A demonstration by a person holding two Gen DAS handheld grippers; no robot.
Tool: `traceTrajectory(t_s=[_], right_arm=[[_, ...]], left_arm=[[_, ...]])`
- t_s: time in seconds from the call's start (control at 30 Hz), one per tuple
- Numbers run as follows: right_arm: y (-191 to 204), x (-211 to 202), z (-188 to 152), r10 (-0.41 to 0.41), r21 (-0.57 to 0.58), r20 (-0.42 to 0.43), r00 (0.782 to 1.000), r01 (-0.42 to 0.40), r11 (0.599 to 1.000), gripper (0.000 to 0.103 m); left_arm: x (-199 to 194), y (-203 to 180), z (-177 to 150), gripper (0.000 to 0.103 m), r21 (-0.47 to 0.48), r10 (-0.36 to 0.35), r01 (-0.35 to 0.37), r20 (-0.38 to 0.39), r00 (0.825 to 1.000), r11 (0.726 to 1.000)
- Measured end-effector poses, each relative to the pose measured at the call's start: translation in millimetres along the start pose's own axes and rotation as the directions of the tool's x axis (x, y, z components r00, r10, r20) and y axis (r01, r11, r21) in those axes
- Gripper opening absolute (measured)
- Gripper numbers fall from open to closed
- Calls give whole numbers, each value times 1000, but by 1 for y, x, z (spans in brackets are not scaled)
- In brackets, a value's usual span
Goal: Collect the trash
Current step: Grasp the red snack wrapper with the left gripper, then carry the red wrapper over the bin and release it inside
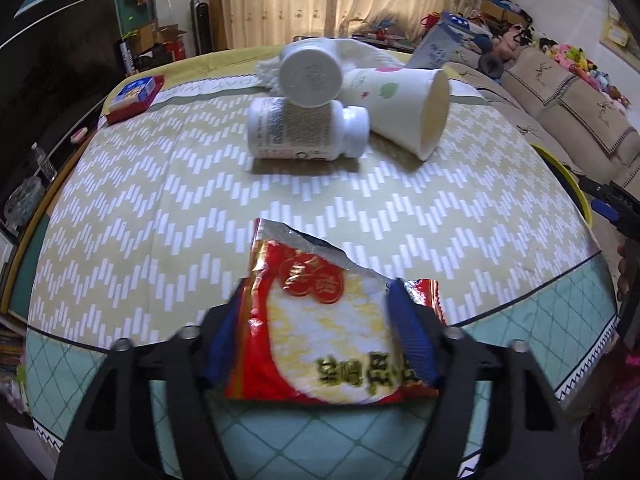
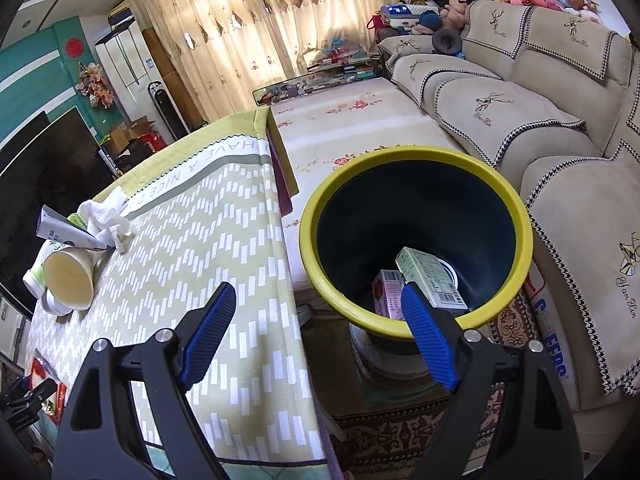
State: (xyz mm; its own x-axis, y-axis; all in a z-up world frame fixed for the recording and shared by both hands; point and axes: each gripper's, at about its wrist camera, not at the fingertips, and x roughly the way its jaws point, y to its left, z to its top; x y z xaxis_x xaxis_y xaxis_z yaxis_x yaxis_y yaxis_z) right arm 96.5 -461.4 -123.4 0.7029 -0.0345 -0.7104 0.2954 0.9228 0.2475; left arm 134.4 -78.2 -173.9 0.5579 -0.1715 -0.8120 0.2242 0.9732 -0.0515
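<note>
**Wrapper clamped in the left gripper; right gripper spread beside the bin**

A torn red-and-yellow wrapper (image 1: 320, 320) is held between the blue pads of the left gripper (image 1: 316, 332), whose jaws are closed against its two sides. The wrapper is seen over the near edge of the table (image 1: 140, 208), which is covered by a yellow-and-white zigzag cloth.

Beyond the wrapper, toward the far side of the table, a white bottle (image 1: 304, 128) lies on its side. A second white bottle (image 1: 310, 76) is propped on top of it, its round base turned toward the camera. Just right of the bottles a paper cup (image 1: 404, 104) lies tipped over, its mouth facing right, touching the lower bottle's cap. Behind the cup, crumpled white tissue (image 1: 360, 50) and a blue-and-white carton (image 1: 438, 42) are seen. At the far left corner of the table a red-and-blue box (image 1: 136, 96) rests.

The right gripper (image 2: 316, 332) is held with its jaws wide apart and nothing between them, above the table's right edge. Just right of the table stands a bin (image 2: 416, 160) with a yellow rim and dark inside. At its bottom a pink carton (image 2: 386, 292) and a green-and-white box (image 2: 432, 280) lie against each other.
</note>
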Motion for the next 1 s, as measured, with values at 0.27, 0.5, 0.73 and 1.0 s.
traceTrajectory(t_s=[0.27,0.5,0.73,1.0], right_arm=[[-2,-2,-1,13,11,3,1000,-13,1000,80],[-7,-9,0,15,24,20,1000,-15,1000,80],[-15,-24,2,8,38,57,998,-10,999,80],[-37,-38,3,-12,70,85,996,6,998,80]], left_arm=[[-8,-17,2,20,10,-91,91,2,996,996],[-22,-41,14,15,57,-139,137,35,990,989],[-45,-89,48,15,167,-230,213,88,969,963],[-48,-155,88,11,288,-320,274,125,939,918]])
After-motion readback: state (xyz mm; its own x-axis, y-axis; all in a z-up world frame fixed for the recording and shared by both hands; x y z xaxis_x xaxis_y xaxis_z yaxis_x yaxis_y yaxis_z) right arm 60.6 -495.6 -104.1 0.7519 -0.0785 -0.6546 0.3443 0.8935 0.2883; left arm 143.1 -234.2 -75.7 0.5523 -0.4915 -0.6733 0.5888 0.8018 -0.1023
